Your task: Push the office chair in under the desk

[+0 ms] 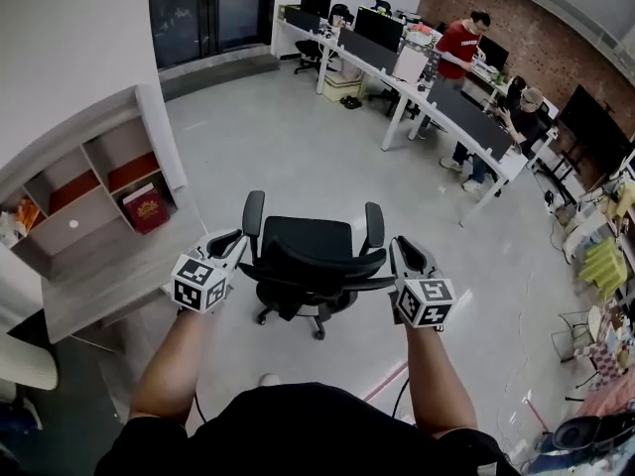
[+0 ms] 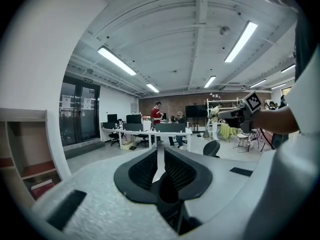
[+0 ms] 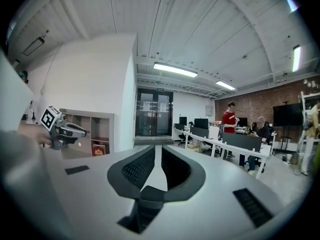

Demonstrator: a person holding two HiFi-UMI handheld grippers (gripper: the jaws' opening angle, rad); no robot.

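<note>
Open-plan office, long white desks (image 1: pixel 392 77) running beside a brick wall (image 1: pixel 546 28), monitors (image 1: pixel 379 28) standing in rows on them, people (image 1: pixel 458 48) working there, a black office chair (image 1: pixel 313 251) standing on the grey floor (image 1: pixel 298 137).

Black shirt (image 1: pixel 298 426), grey left claw (image 1: pixel 236 238), right claw (image 1: pixel 400 248), marker cubes (image 1: pixel 198 284)

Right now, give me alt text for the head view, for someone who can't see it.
Seen from above, a person holds the left gripper and right gripper at either side of a black office chair on a grey floor. A wooden desk with shelves stands to its left; people work at long desks beyond.
</note>
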